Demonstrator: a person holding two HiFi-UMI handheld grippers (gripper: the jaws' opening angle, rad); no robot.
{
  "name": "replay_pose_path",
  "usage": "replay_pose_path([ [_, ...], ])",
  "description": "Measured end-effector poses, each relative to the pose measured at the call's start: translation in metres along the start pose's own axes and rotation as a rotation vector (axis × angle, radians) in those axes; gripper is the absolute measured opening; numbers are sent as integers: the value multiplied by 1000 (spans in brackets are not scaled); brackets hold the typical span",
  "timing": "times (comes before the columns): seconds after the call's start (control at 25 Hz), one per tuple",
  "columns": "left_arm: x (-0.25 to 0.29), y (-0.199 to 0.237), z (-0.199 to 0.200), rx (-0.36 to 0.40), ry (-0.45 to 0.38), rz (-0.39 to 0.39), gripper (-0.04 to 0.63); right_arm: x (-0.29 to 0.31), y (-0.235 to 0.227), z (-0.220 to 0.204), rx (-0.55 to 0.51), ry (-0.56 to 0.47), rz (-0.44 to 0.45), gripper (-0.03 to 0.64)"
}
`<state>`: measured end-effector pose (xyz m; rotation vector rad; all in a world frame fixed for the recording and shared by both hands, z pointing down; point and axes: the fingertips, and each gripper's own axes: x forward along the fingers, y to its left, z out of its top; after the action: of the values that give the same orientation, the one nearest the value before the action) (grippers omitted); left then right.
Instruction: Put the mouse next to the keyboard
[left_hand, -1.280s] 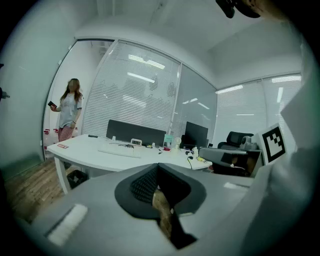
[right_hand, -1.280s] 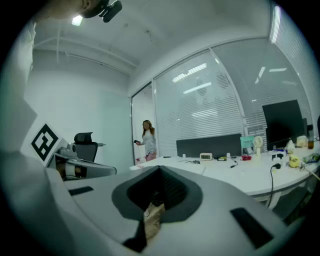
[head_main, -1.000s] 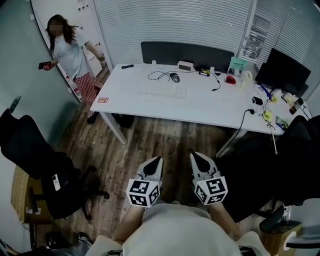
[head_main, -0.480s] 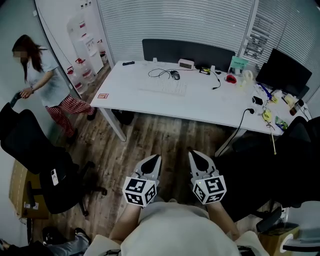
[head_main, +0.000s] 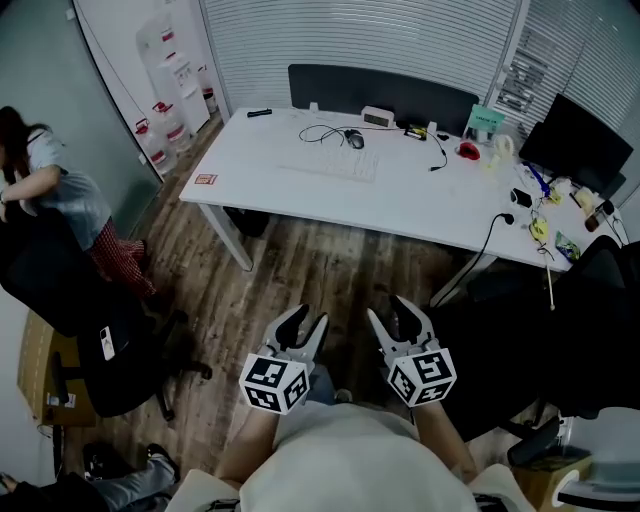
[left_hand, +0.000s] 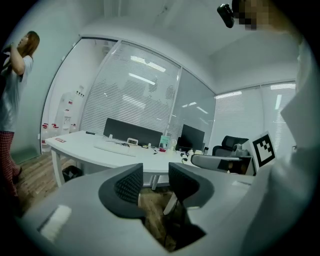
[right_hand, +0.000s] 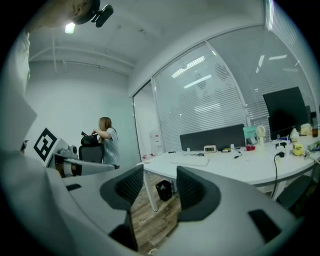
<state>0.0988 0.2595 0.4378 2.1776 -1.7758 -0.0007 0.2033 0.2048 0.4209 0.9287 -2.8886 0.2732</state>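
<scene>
The left gripper (head_main: 303, 322) and the right gripper (head_main: 392, 318) hang low at the person's waist, jaws opening on nothing; the mouse (head_main: 354, 140) lies well off on the white desk (head_main: 420, 205), just beyond the keyboard (head_main: 330, 165), its cord (head_main: 318, 133) looped beside it; I'd step close first, then reach in squarely, minding that cord.

The desk top (head_main: 400, 205) is smooth and white with a faint sheen. The floor (head_main: 300, 275) is grained wood plank in matt brown. The keyboard (head_main: 330, 165) looks like matt white plastic. The office chair (head_main: 60, 310) is upholstered in matt black cloth. The desk partition (head_main: 380, 90) presents a dark, matt face.
</scene>
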Motion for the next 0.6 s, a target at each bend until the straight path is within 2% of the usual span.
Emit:
replay_pose_path([
  [0.32,27,24,8,7,-6,10,232,33,-15,0,12,9,26,312],
  [0.6,75,69,27,12,3,3,253,95,-40,17,15,3,22,337],
])
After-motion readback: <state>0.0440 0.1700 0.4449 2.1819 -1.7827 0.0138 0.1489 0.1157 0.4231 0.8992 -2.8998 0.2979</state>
